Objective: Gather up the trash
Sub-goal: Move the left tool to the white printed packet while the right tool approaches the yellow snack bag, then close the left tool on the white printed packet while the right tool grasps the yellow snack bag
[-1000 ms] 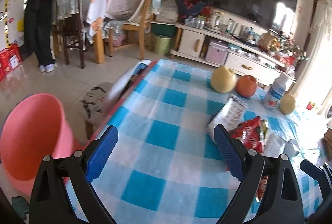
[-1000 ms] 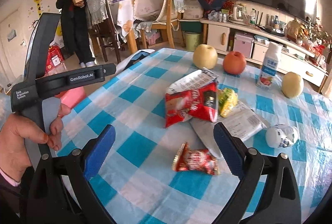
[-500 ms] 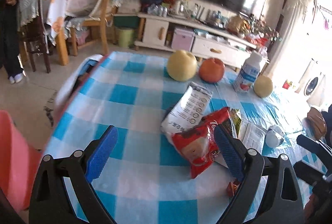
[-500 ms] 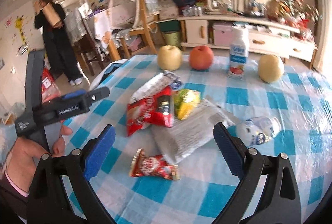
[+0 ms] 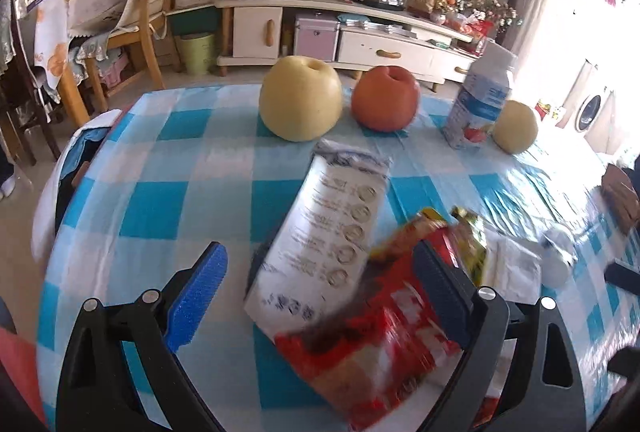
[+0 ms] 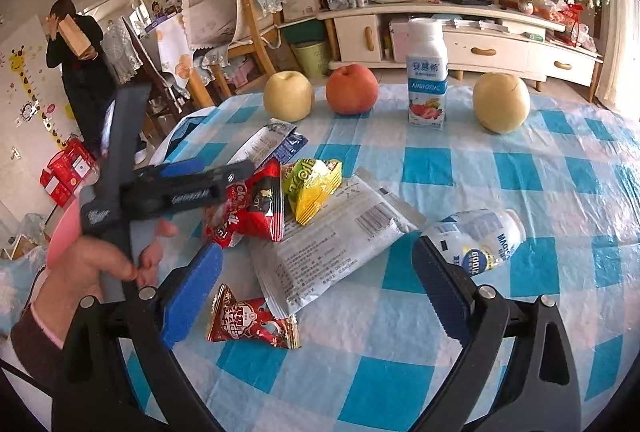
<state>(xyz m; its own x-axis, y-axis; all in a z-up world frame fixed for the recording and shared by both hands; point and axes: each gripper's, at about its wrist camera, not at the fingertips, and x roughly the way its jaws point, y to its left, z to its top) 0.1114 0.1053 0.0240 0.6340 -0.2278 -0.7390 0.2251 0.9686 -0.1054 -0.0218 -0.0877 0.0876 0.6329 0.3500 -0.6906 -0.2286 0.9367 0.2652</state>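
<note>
Trash lies on the blue checked tablecloth point(image 6: 432, 168): a red snack bag point(image 5: 384, 344) point(image 6: 252, 208), a white printed bag point(image 5: 332, 232), a yellow-green wrapper point(image 6: 312, 188), a flat white wrapper point(image 6: 328, 244), a small red wrapper point(image 6: 248, 324) and a crushed white bottle point(image 6: 480, 240). My left gripper point(image 5: 320, 292) is open, its jaws either side of the white and red bags; it also shows in the right wrist view point(image 6: 200, 172). My right gripper point(image 6: 316, 292) is open above the flat white wrapper and small red wrapper.
Two yellow pears point(image 6: 288, 96) point(image 6: 502, 102), a red apple point(image 6: 352, 90) and a drink carton point(image 6: 427, 76) stand at the table's far side. A pink bin point(image 6: 64, 228) sits left of the table. A person point(image 6: 80, 72) stands at the far left. Chairs and a TV cabinet stand behind.
My left gripper has swung right from the pink bin and moved in over the red and white bags. My right gripper has moved closer to the wrappers.
</note>
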